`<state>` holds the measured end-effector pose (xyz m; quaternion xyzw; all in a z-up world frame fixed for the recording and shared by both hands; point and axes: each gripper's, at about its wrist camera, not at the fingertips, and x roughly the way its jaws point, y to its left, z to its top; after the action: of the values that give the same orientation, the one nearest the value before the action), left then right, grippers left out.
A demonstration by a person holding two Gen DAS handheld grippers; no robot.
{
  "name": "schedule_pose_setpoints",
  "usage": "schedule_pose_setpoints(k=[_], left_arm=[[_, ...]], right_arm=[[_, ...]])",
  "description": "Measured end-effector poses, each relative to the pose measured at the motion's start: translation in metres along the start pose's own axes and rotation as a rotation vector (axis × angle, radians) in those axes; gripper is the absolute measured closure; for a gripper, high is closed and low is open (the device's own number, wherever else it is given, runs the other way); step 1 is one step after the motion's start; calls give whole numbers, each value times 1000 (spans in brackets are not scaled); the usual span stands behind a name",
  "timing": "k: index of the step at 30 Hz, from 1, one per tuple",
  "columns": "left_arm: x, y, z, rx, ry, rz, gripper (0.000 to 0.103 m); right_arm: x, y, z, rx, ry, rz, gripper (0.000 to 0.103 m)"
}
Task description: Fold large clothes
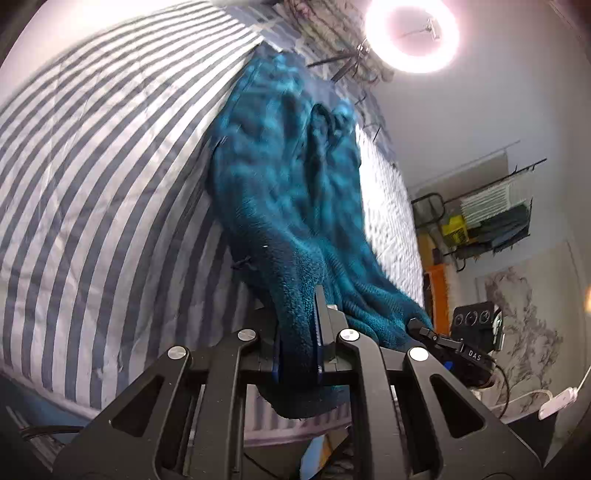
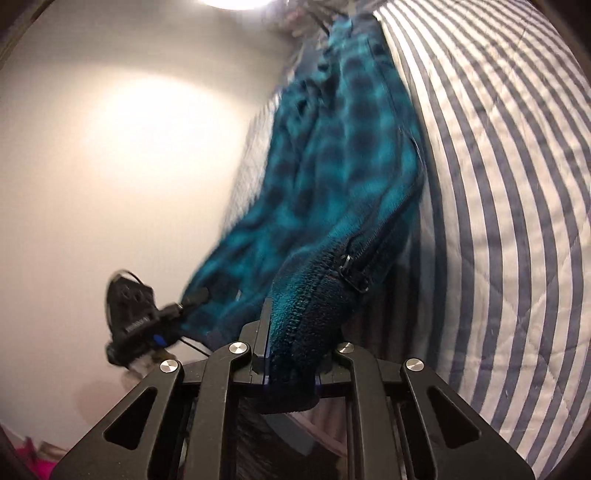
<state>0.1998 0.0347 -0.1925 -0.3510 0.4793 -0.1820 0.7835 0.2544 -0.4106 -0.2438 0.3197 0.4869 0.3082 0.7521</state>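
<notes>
This is a bedroom in a home. A big bed with a blue and white striped quilt [image 1: 92, 177] fills the space ahead of the left gripper and to its left. The same quilt lies ahead of the right gripper and to its right. A bright ring light [image 1: 412, 35] shines high up, ahead of the left gripper and a bit to its right. To the right of that gripper, a black wire rack [image 1: 491, 218] on the plain white wall [image 1: 461, 122] holds folded things. Lower down, a curtain with grey branches [image 1: 524, 325] hangs near a white power strip [image 1: 557, 402].
</notes>
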Motion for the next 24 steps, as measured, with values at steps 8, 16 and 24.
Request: schedule_pose_setpoints(k=[8,16,24], left_arm=[[16,-26,63,12,-60,10,92],[70,-14,123,-73,-61,39,92],[135,7,150,-83,17,114,91]], right_arm=[[6,30,54,-46,-82,-35,90],[46,27,130,-59,-113,-134,90],[81,-10,160,0,-71,-202,90]])
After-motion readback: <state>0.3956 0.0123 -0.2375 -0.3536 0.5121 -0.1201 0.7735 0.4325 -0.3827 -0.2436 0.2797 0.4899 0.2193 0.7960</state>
